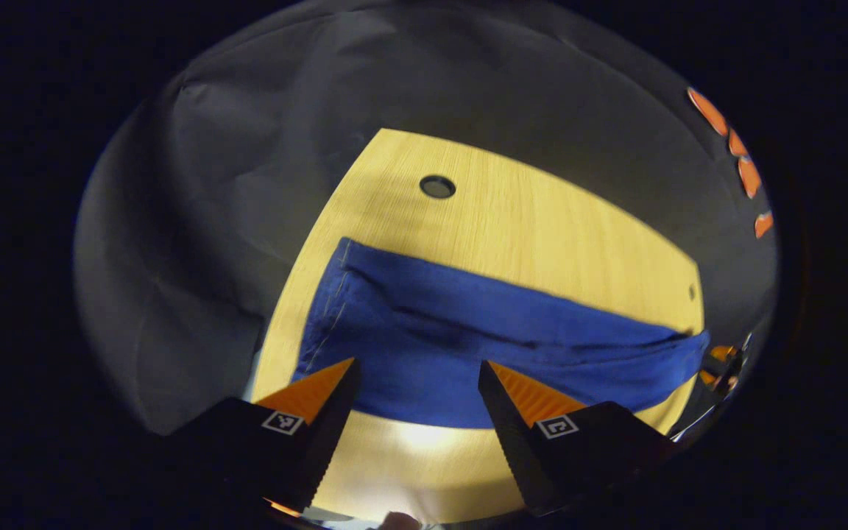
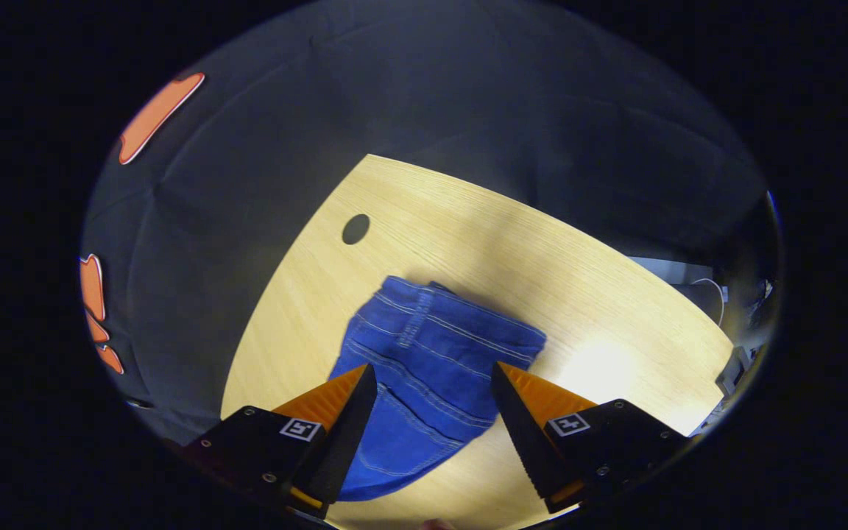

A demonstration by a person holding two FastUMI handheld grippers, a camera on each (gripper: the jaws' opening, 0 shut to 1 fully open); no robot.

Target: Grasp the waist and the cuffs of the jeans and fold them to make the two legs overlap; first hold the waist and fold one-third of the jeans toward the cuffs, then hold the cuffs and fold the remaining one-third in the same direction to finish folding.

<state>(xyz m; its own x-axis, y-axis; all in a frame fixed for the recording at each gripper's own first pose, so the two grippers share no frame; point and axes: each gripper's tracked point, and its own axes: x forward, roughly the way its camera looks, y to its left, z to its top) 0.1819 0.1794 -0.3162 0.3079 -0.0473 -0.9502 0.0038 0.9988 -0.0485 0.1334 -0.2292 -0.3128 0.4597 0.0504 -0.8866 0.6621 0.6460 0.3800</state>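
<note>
Blue jeans (image 1: 468, 346) lay flat across mid-frame on wooden table (image 1: 542, 228), legs seemingly overlapped already. Left gripper (image 1: 417, 372) and right gripper (image 2: 433, 375) hovered released, grasping nothing. Best pinched at both waist (image 2: 453, 316) corners, lifted evenly toward the cuffs.

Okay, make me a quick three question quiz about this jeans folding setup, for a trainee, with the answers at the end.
1. True or false: the left gripper is shut on the jeans.
2. Which part of the jeans lies ahead of the right gripper: A) cuffs, B) waist, C) a loose belt?
3. What do the jeans lie on?

Key:
1. False; its fingers stand apart, holding nothing.
2. B.
3. The wooden table.
</note>
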